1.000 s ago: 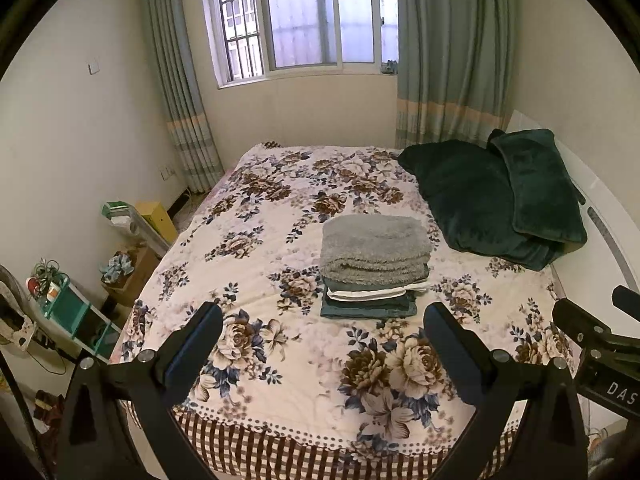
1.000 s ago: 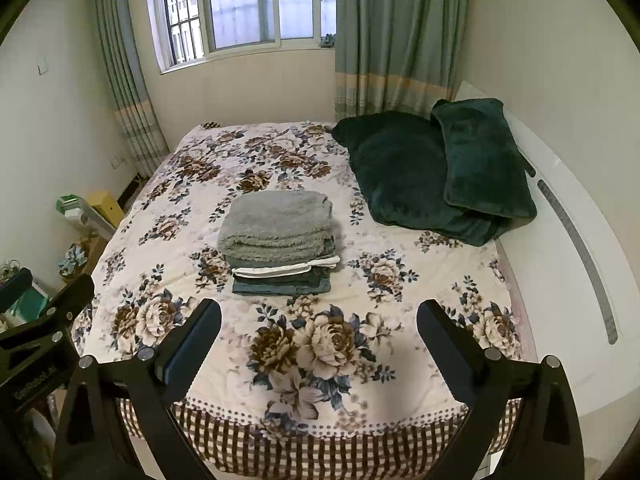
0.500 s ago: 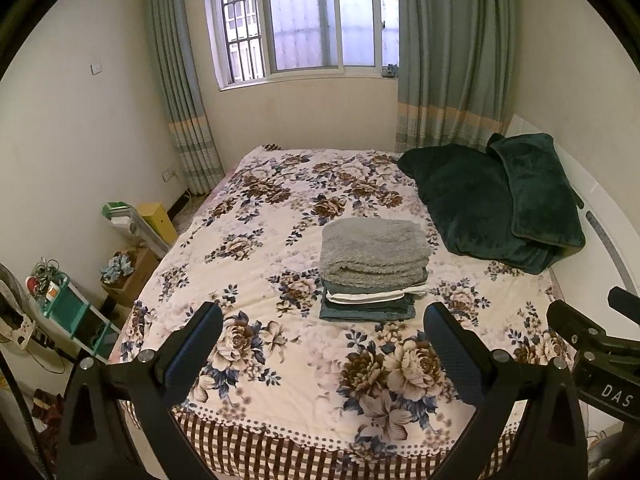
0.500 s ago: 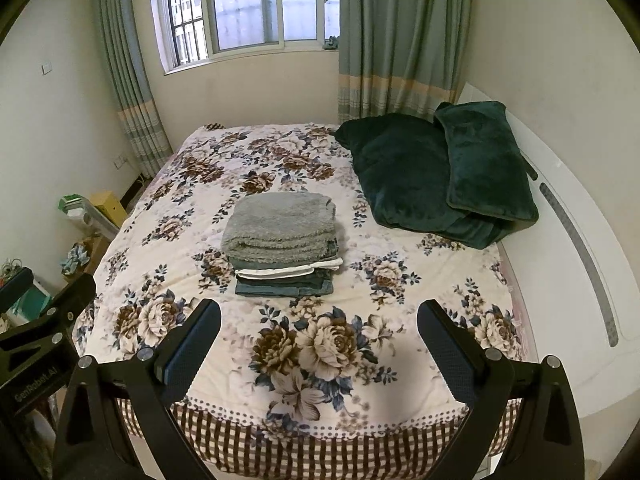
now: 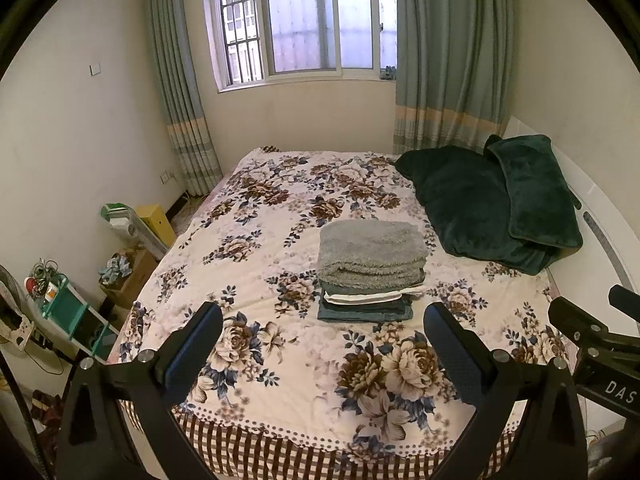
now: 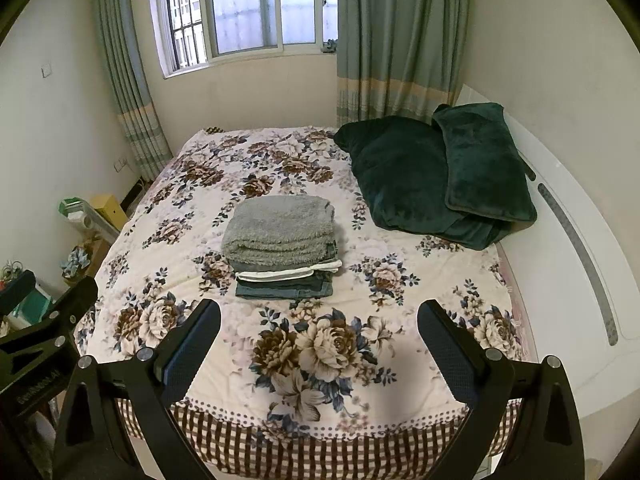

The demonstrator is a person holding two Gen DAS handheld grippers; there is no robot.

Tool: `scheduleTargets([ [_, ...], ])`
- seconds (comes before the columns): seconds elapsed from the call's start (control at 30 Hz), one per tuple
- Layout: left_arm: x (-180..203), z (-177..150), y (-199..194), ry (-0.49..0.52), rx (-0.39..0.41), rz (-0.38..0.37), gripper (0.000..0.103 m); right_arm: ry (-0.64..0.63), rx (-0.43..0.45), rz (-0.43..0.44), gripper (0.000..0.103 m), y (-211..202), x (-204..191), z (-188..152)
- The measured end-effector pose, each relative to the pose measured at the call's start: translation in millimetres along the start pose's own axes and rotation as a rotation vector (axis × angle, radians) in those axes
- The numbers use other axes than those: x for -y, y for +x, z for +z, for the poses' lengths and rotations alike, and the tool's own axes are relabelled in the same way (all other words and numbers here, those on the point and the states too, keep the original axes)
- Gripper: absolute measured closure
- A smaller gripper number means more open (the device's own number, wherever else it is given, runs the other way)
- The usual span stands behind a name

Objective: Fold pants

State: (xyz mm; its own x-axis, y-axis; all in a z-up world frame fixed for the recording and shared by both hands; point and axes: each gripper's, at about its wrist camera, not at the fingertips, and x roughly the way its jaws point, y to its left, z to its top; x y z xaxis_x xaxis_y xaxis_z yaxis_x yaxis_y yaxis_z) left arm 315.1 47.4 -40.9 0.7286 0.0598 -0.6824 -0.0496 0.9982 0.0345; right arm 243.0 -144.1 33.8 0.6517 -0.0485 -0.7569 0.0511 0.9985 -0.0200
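Folded pants stacked mid-bed on the floral bedspread, fuzzy grey pair on top, white-edged and dark teal-blue pairs beneath, folds facing the near bed edge, pile squared and flat.

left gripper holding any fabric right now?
No, the left gripper is open and empty, short of the folded stack on the bed.
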Motion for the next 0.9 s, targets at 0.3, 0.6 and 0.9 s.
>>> scheduleTargets([
  [0.3, 1.2, -0.5, -1.3, -0.002, 0.003, 0.003, 0.000, -0.003, 0.005, 0.000, 0.002, -1.1, -1.6, 6.7],
  [0.6, 2.2, -1.3, -3.9, -0.003, 0.005, 0.005, 0.000, 0.003, 0.004, 0.002, 0.002, -2.4, 1.0, 11.1],
  [0.9, 2.7, -1.7, -5.3, -0.002, 0.007, 0.002, 0.000, 0.007, 0.008, -0.003, 0.002, -3.9, 3.5, 11.6],
])
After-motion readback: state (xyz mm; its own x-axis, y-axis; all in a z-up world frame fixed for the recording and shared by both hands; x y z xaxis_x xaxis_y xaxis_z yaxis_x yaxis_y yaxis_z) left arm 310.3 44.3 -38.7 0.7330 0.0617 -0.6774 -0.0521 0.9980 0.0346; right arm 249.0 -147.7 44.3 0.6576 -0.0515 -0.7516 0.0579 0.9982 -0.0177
